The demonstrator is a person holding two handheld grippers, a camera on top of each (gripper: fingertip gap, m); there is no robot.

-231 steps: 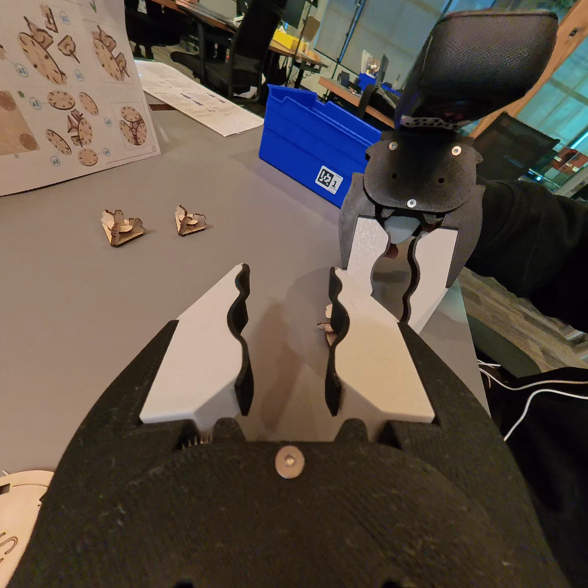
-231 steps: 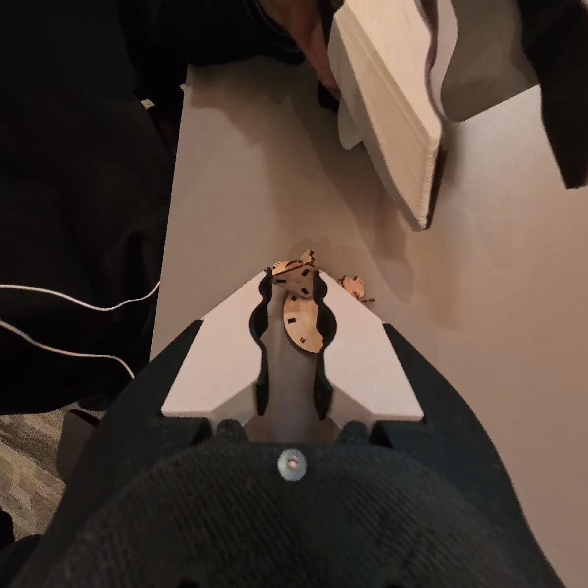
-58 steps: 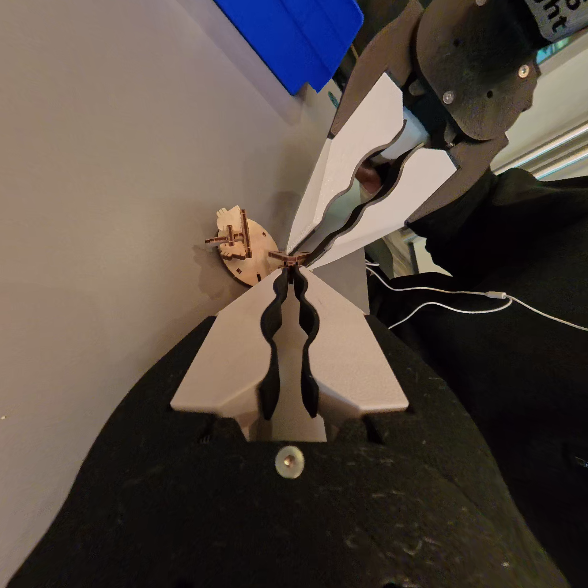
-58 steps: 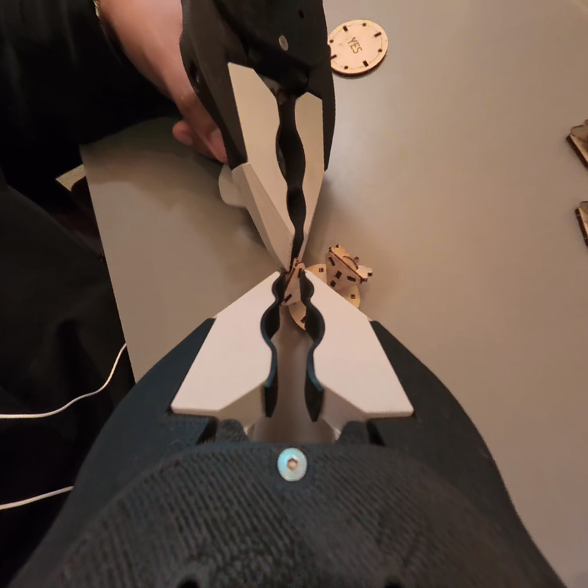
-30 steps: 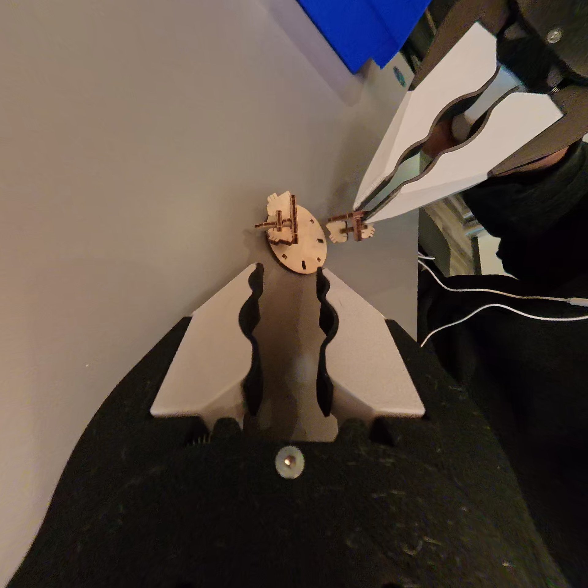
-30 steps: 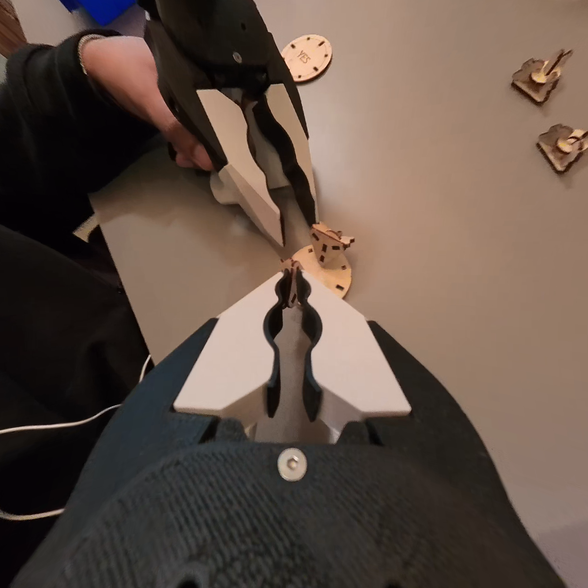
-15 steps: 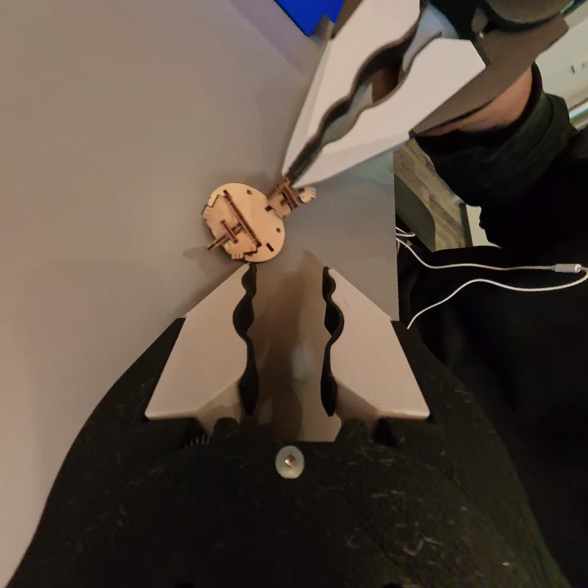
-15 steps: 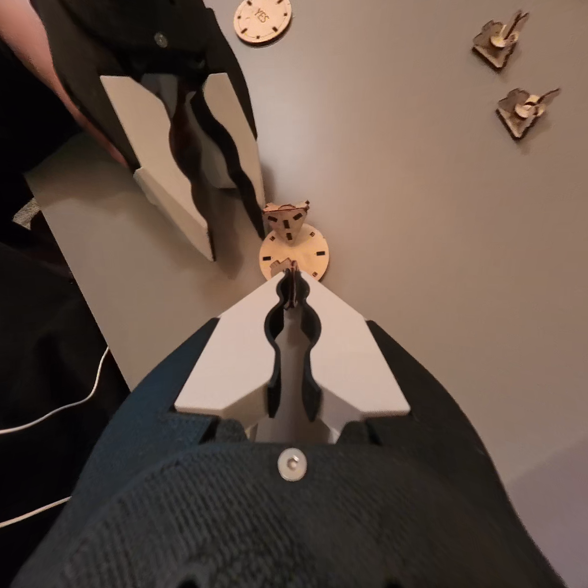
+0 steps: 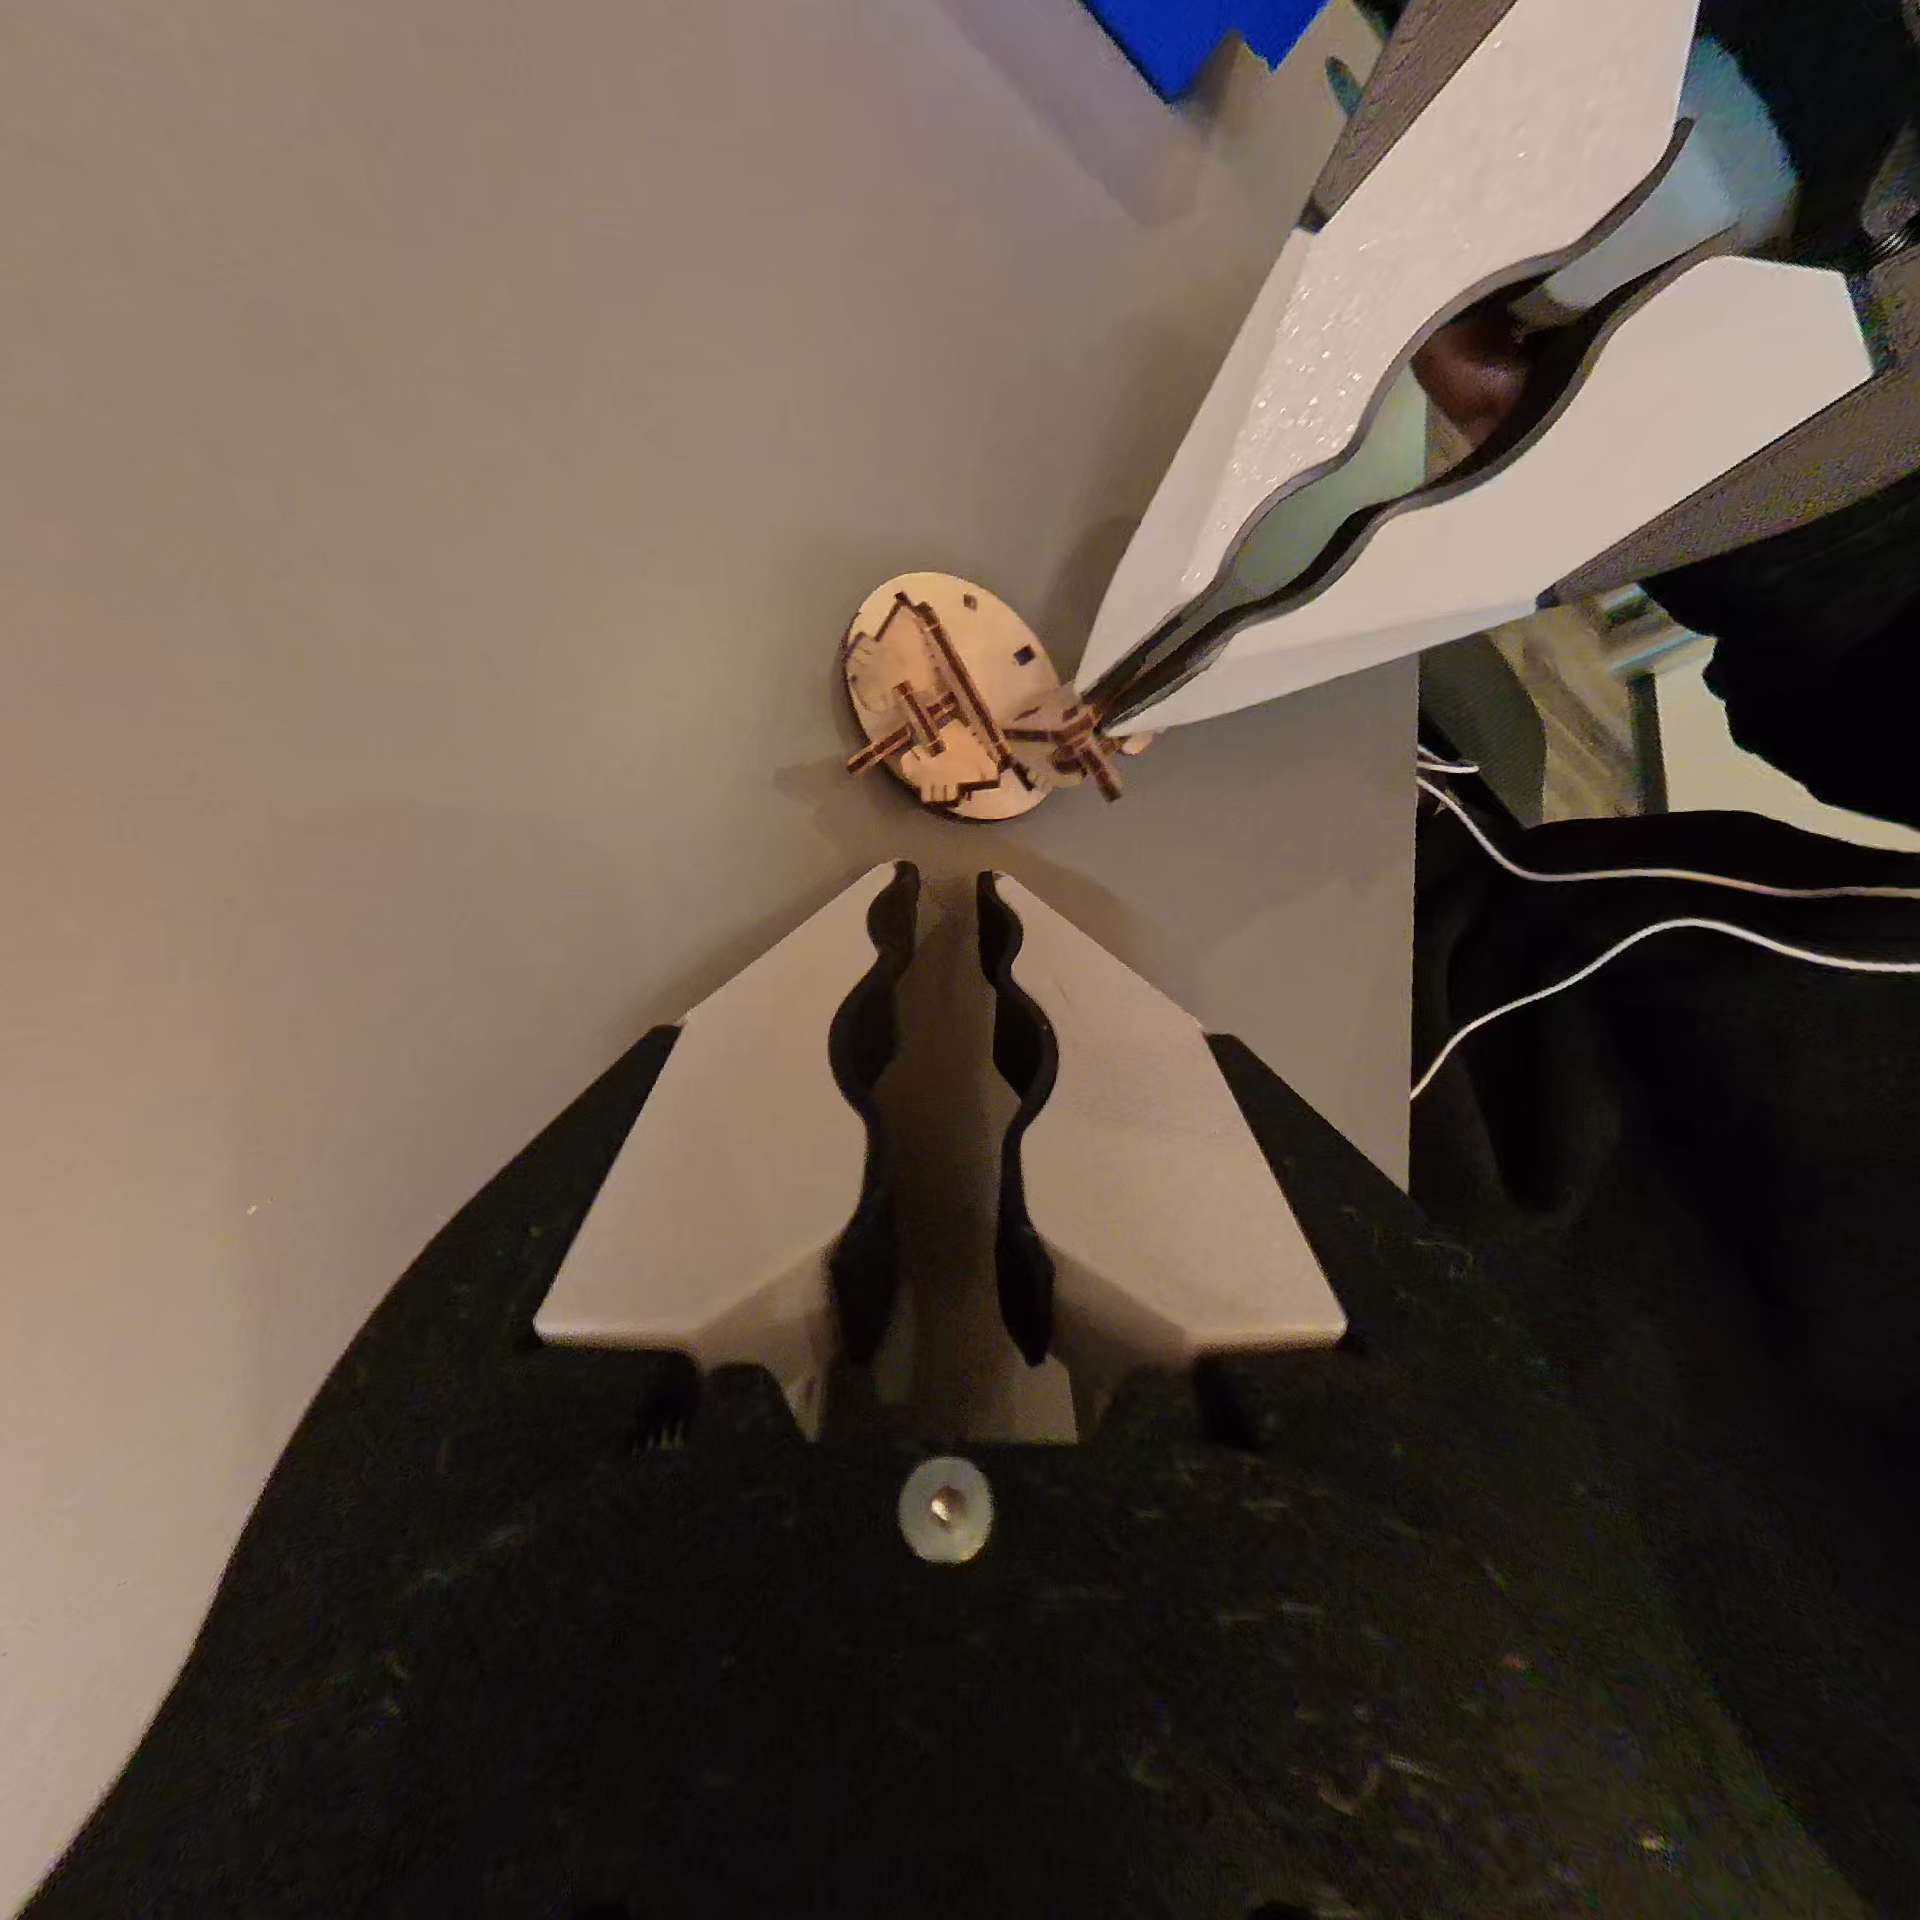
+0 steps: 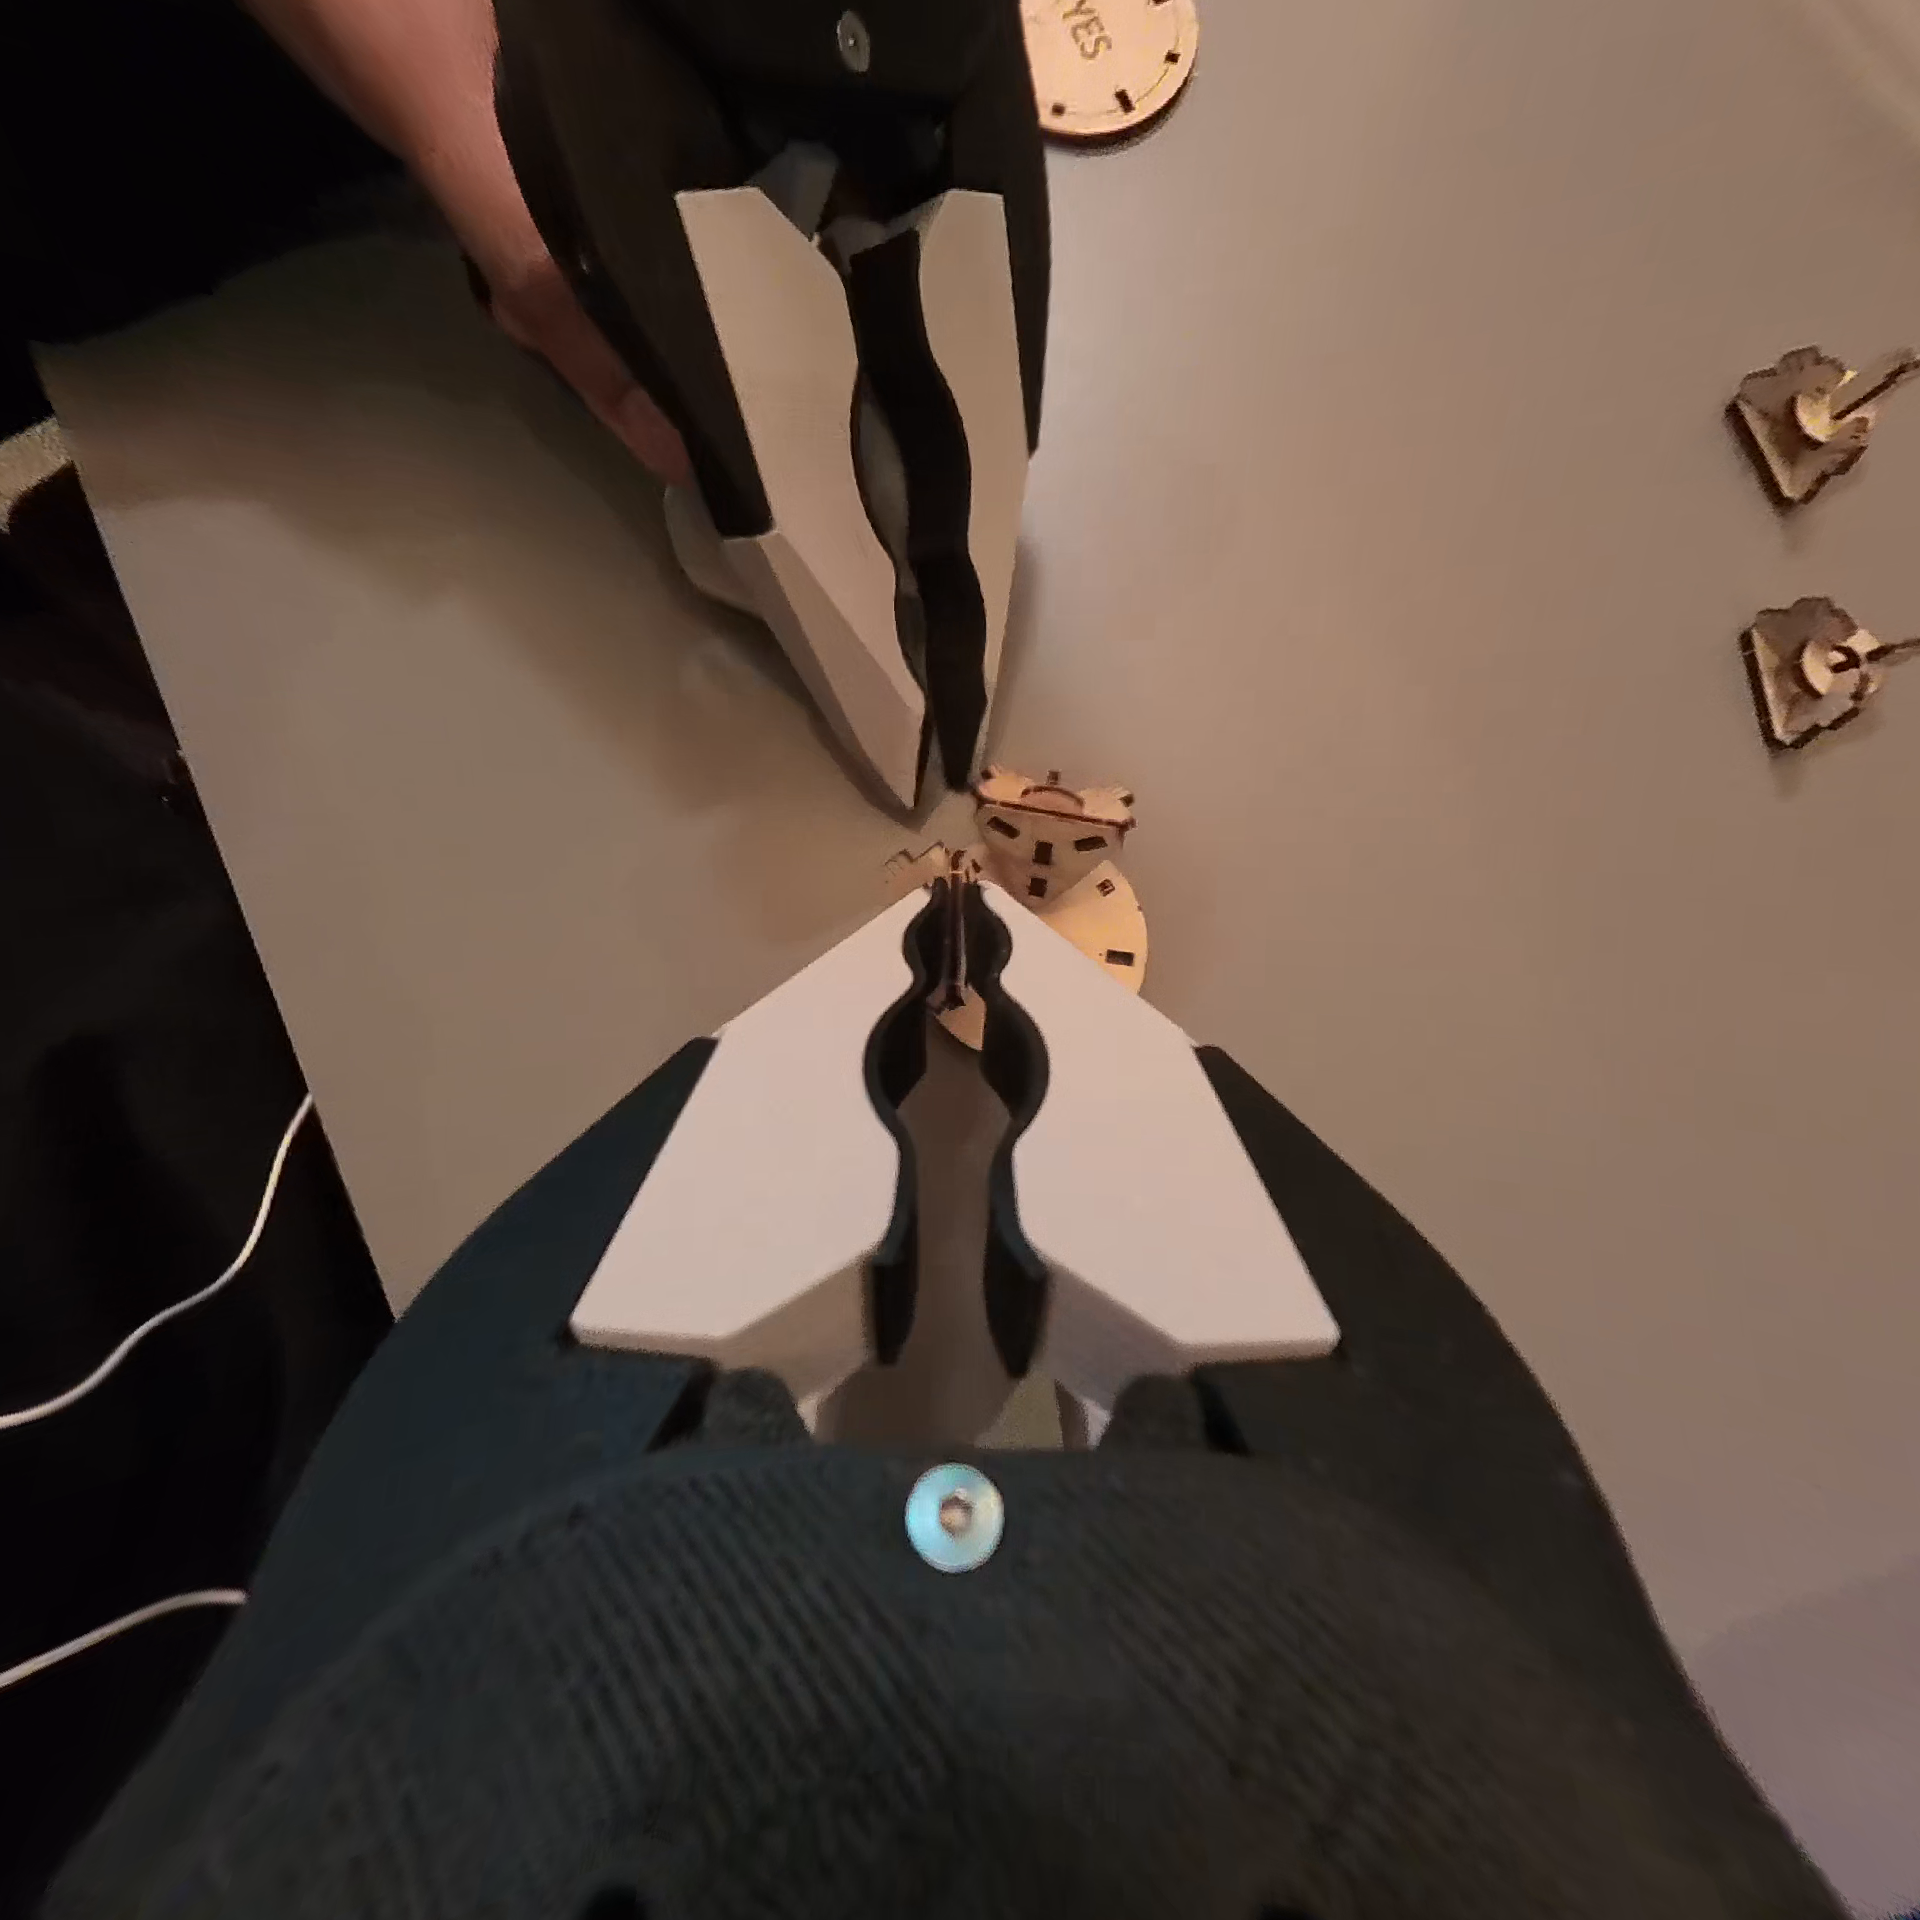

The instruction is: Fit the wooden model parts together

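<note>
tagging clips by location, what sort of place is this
Probably a workshop or office desk set up for hobby assembly: a plain grey table with small laser-cut wooden parts, a slotted wooden disc, and the corner of a blue bin at the far edge.

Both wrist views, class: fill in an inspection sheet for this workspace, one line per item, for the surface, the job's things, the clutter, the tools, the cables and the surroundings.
Surface: grey table, bare around the parts.
Job's things: round wooden disc lying flat near the table edge, a slotted wooden assembly standing on it; small flat wooden piece at the disc's rim.
Clutter: second wooden disc at the far edge; two small wooden assemblies to the right.
Tools: right tool shut on the small flat wooden piece; left tool slightly open, nothing in it, short of the disc.
Cables: white cable across dark clothing beside the table.
Surroundings: blue bin corner.
</note>
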